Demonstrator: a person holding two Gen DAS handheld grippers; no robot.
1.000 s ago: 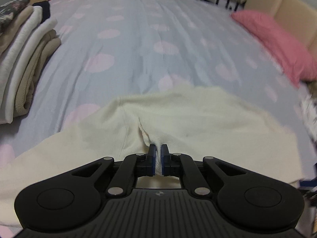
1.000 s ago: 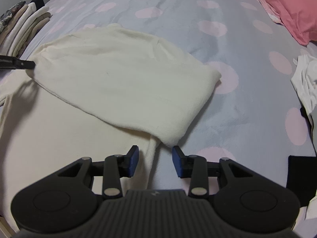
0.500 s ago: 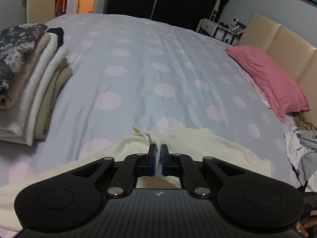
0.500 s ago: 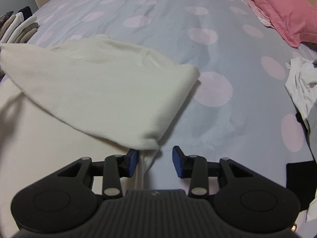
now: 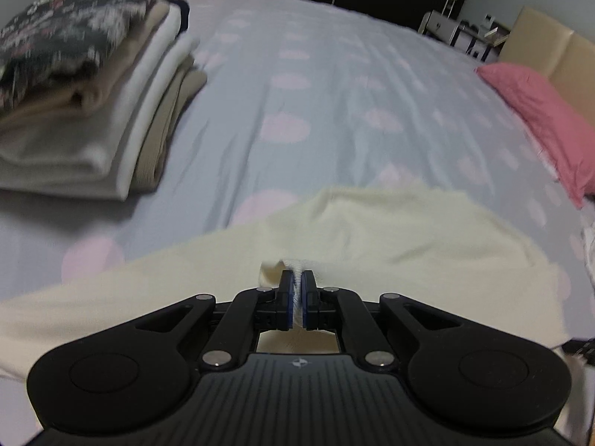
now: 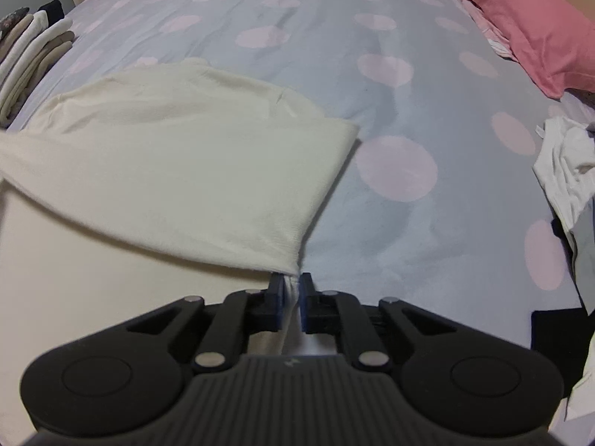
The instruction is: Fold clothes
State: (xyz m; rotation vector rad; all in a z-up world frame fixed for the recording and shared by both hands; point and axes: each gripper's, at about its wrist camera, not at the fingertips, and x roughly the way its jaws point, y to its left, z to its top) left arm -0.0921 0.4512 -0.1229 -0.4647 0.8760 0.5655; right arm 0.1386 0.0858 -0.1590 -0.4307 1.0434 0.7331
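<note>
A cream garment (image 5: pixel 390 234) lies spread on the polka-dot bed. My left gripper (image 5: pixel 296 299) is shut on a ribbed edge of it, and the cloth bunches up just past the fingertips. In the right wrist view the same cream garment (image 6: pixel 178 171) shows a folded-over flap lying across its lower layer. My right gripper (image 6: pixel 290 303) is shut on the flap's near corner, which hangs down between the blue pads (image 6: pixel 306 299).
A stack of folded clothes (image 5: pixel 85 111) sits at the left on the grey bedsheet with pink dots (image 5: pixel 327 119); the stack (image 6: pixel 29 55) also shows at the far left. A pink pillow (image 6: pixel 528 26) lies at the right. Loose white and grey garments (image 6: pixel 565 171) lie by the right edge.
My right gripper has closed from open onto the flap's corner. The left gripper, still holding the ribbed edge, has swung left and lower, bringing the folded stack closer in view.
</note>
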